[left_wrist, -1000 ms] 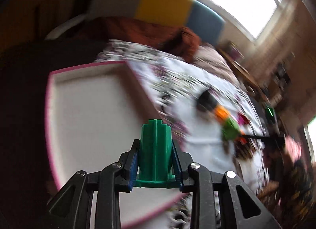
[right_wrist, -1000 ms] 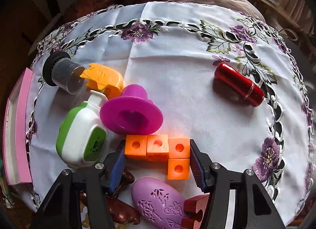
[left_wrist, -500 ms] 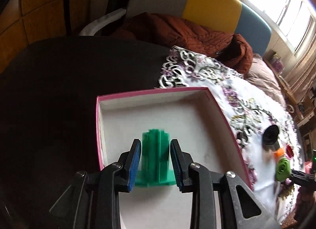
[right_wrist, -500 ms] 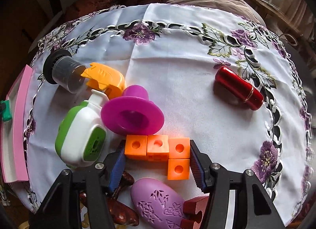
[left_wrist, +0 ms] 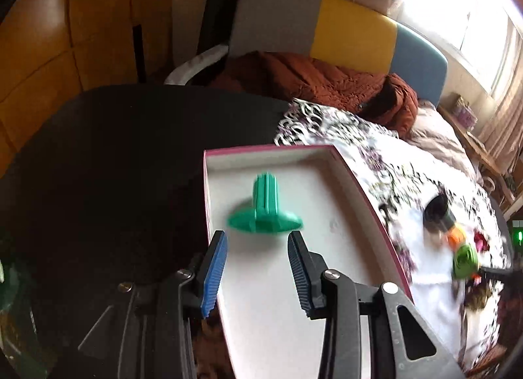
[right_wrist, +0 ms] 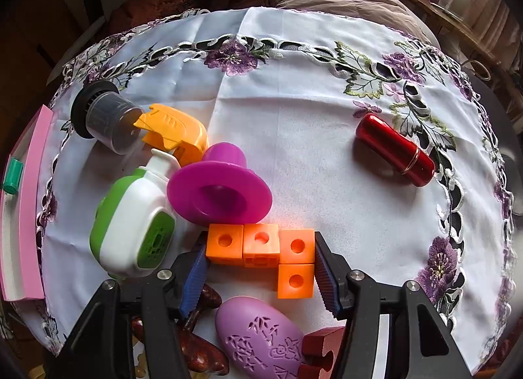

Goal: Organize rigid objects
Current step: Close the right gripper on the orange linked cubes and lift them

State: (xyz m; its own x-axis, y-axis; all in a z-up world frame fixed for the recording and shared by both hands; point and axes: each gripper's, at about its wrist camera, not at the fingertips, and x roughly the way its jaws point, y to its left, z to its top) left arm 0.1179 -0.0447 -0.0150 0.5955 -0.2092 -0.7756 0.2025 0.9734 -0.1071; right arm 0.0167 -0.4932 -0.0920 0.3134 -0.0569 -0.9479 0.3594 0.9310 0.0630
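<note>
My left gripper (left_wrist: 256,268) is open above the pink-rimmed white box (left_wrist: 356,183). A green flanged plastic piece (left_wrist: 264,209) stands in the box just ahead of the fingertips, free of them. My right gripper (right_wrist: 258,268) is open with its jaws on either side of an L-shaped cluster of orange cubes (right_wrist: 271,253) on the embroidered white tablecloth (right_wrist: 310,117); whether the pads touch the cubes I cannot tell. The box (right_wrist: 27,202) and the green piece (right_wrist: 12,175) also show at the far left of the right wrist view.
Around the cubes lie a magenta funnel-shaped piece (right_wrist: 220,194), a green and white bottle (right_wrist: 134,225), an orange piece (right_wrist: 173,132), a clear cup with black lid (right_wrist: 101,117), a red cylinder (right_wrist: 395,150), a purple oval (right_wrist: 261,339) and brown pieces (right_wrist: 199,343). A dark table (left_wrist: 114,166) lies left of the box.
My left gripper carried the green piece over the box, opened and let it go; it now stands in the box and the gripper has drawn back. My right gripper has stayed around the orange cubes.
</note>
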